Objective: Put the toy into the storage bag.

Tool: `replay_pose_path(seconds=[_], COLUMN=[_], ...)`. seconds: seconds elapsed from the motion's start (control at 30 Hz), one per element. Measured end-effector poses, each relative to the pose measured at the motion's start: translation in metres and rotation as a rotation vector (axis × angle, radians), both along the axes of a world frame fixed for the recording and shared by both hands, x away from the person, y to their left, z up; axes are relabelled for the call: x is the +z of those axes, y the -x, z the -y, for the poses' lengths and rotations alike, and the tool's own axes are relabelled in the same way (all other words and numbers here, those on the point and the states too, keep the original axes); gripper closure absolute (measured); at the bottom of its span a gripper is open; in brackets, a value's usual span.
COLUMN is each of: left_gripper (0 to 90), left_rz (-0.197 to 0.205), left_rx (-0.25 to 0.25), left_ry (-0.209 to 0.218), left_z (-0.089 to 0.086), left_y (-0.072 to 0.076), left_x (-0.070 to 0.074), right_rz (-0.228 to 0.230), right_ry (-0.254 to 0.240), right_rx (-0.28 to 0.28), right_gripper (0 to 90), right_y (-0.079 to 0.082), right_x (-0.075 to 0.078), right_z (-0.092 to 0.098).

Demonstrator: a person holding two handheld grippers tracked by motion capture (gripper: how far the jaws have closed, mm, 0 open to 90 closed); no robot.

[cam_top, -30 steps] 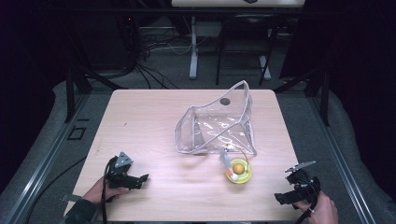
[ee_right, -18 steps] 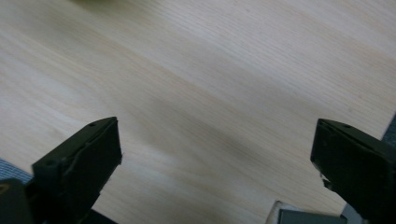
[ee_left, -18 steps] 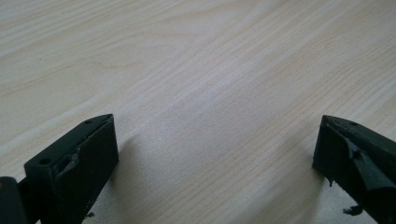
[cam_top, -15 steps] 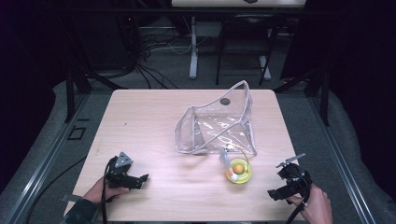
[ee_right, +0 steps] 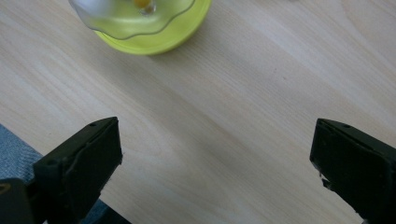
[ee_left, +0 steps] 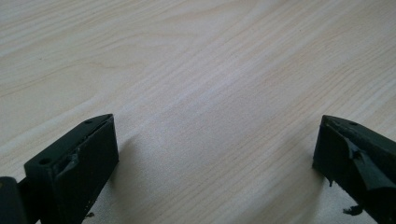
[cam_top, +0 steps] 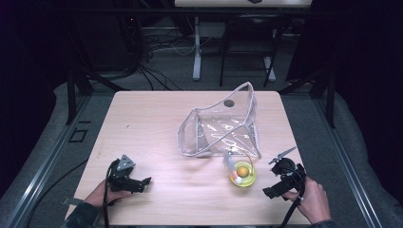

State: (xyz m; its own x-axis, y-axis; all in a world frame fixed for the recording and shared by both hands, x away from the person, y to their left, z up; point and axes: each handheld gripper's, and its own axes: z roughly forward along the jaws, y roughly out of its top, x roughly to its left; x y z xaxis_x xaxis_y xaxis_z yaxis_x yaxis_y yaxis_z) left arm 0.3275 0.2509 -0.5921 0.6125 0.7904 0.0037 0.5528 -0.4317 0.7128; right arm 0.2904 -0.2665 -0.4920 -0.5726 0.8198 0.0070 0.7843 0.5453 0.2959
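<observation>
Dark room, cables and stands lie behind our light wood surface [cam_top: 157, 118]. We use the clear bag [cam_top: 221, 126] as our mark. It stands open near the far right part of the surface. Just in front of the bag, on our side, sits the yellow toy [cam_top: 243, 174], a small round thing with a clear top and an orange ball inside.

We think we are at the reach step. Our right gripper [cam_top: 278, 178] is near the toy, on its right, not touching it. Its fingers [ee_right: 79, 161] are spread wide with nothing between them, and the toy [ee_right: 140, 21] sits just ahead of them. Next we would slide forward until the toy is between the fingers, then squeeze softly, since it is round and may roll.

Our left gripper [cam_top: 138, 183] rests low, well to the left of the bag. Its fingers [ee_left: 77, 161] are spread wide too, over bare wood. Both hands hold the grippers low near our edge.
</observation>
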Motion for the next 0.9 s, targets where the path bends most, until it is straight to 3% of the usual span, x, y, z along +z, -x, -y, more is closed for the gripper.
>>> replay_pose_path(seconds=[0.53,0.6,0.63,0.67,0.7,0.73,0.8,0.83,0.87,0.9], left_gripper=[0.0,0.0,0.0,0.0,0.0,0.0,0.0,0.0,0.0,0.0], left_rz=[0.0,0.0,0.0,0.0,0.0,0.0,0.0,0.0,0.0,0.0], left_rx=[0.0,0.0,0.0,0.0,0.0,0.0,0.0,0.0,0.0,0.0], left_ry=[0.0,0.0,0.0,0.0,0.0,0.0,0.0,0.0,0.0,0.0], left_z=[0.0,0.0,0.0,0.0,0.0,0.0,0.0,0.0,0.0,0.0], left_y=[0.0,0.0,0.0,0.0,0.0,0.0,0.0,0.0,0.0,0.0], left_x=[0.0,0.0,0.0,0.0,0.0,0.0,0.0,0.0,0.0,0.0], right_rz=[0.052,0.047,-0.033,-0.033,0.017,0.034,0.085,0.047,0.047,0.081], right_ry=[-0.021,-0.024,0.035,0.035,-0.013,-0.043,-0.073,-0.037,-0.037,-0.075], right_rx=[0.055,0.064,0.095,0.095,0.099,0.099,0.104,0.119,0.119,0.126], right_gripper=[0.0,0.0,0.0,0.0,0.0,0.0,0.0,0.0,0.0,0.0], right_y=[-0.009,-0.01,-0.013,-0.013,-0.014,-0.014,-0.015,-0.016,-0.016,-0.017], right_x=[0.024,0.025,0.035,0.035,0.035,0.036,0.036,0.043,0.043,0.044], right_z=[-0.017,-0.019,-0.02,-0.02,-0.022,-0.024,-0.027,-0.028,-0.028,-0.031])
